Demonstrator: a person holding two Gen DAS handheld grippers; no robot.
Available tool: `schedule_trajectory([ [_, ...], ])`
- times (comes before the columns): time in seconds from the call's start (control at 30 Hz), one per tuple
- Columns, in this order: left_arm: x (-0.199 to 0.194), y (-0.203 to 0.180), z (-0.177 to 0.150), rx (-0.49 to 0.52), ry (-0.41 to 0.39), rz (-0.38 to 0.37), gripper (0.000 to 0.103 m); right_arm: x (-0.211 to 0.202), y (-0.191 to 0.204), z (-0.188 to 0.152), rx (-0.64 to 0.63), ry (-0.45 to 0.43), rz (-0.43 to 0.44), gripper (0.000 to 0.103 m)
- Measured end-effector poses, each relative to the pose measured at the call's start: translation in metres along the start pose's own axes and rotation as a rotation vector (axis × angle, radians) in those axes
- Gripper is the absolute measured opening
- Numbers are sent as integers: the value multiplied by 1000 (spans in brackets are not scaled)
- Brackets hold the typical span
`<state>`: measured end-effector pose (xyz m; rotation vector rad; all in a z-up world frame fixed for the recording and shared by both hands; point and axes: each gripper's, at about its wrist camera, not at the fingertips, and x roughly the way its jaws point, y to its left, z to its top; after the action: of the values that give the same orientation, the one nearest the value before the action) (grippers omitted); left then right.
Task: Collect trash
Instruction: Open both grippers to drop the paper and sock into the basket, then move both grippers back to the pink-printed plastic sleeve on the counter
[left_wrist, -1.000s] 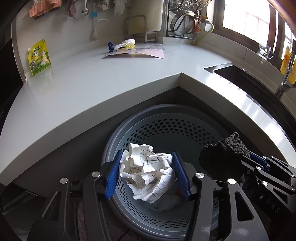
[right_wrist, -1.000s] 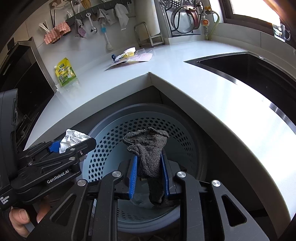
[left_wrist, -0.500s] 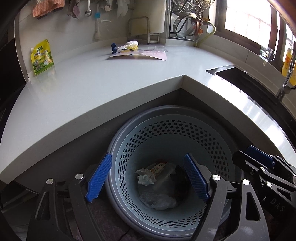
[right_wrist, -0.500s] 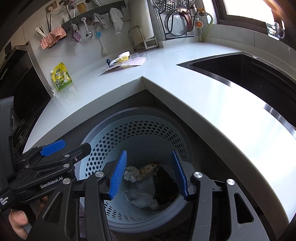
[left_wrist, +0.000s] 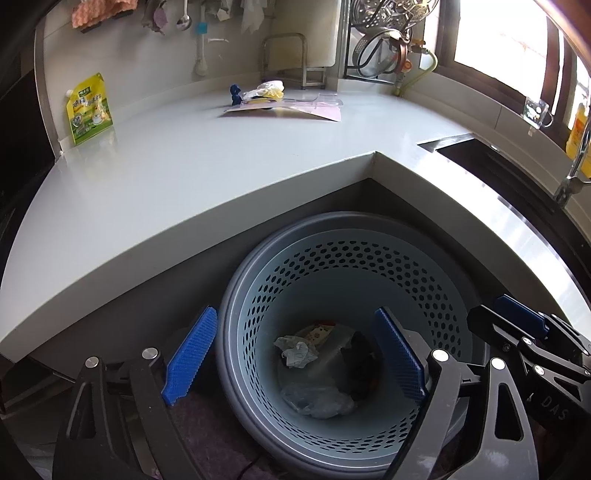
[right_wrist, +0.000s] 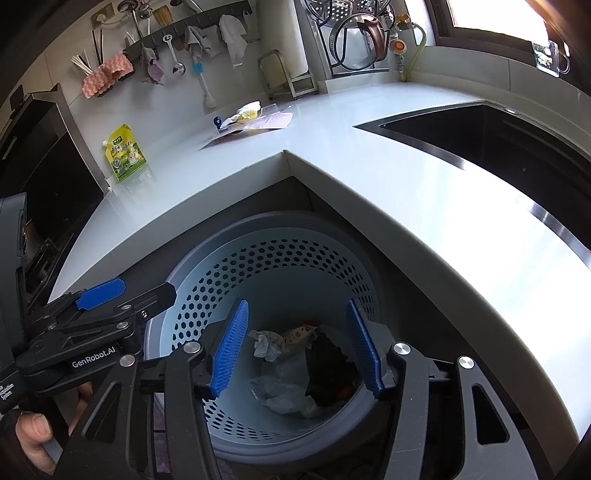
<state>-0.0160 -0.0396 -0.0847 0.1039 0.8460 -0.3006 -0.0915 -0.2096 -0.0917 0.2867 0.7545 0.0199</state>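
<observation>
- Left wrist view: the left gripper (left_wrist: 295, 354) hangs over the perforated trash basket (left_wrist: 424, 273), which stands on the floor in the inner corner under the grey countertop (left_wrist: 184, 177). Its jaws are opening with nothing between the blue pads (left_wrist: 192, 354).
- At the bottom of the basket lie a crumpled paper (left_wrist: 295, 349), a clear plastic bag (left_wrist: 317, 400) and a dark cloth (left_wrist: 360, 363).
- The right gripper (left_wrist: 524, 325) enters from the right edge, over the basket's rim.
- Far on the counter lie a pink sheet with wrappers (left_wrist: 284, 105) and, at the left, a yellow-green pouch (left_wrist: 88, 109) leaning on the wall; the sink (left_wrist: 491, 162) is at the right.
- Right wrist view: the right gripper (right_wrist: 297, 350) is also over the basket (right_wrist: 280, 258), jaws opening and empty; the dark cloth (right_wrist: 328, 369) lies loose below, beside the crumpled paper (right_wrist: 264, 343).
- The left gripper (right_wrist: 122, 295) reaches in from the left, a hand (right_wrist: 33, 439) on its grip.
</observation>
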Motion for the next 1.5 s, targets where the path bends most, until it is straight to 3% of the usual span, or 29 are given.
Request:
schedule_trajectory([
  [0.37, -14, 15, 24, -34, -51, 2, 92, -6, 0, 29, -21, -54, 37, 63],
  [1.1, -17, 66, 150, -76, -219, 80, 94, 30, 34, 197, -227, -164, 88, 72],
  [1.33, -19, 76, 205, -51, -290, 123, 94, 67, 52, 255, -309, -127, 102, 73],
  [1.5, -8, 89, 226, -73, -303, 144, 96, 106, 70, 277, -366, -65, 145, 73],
])
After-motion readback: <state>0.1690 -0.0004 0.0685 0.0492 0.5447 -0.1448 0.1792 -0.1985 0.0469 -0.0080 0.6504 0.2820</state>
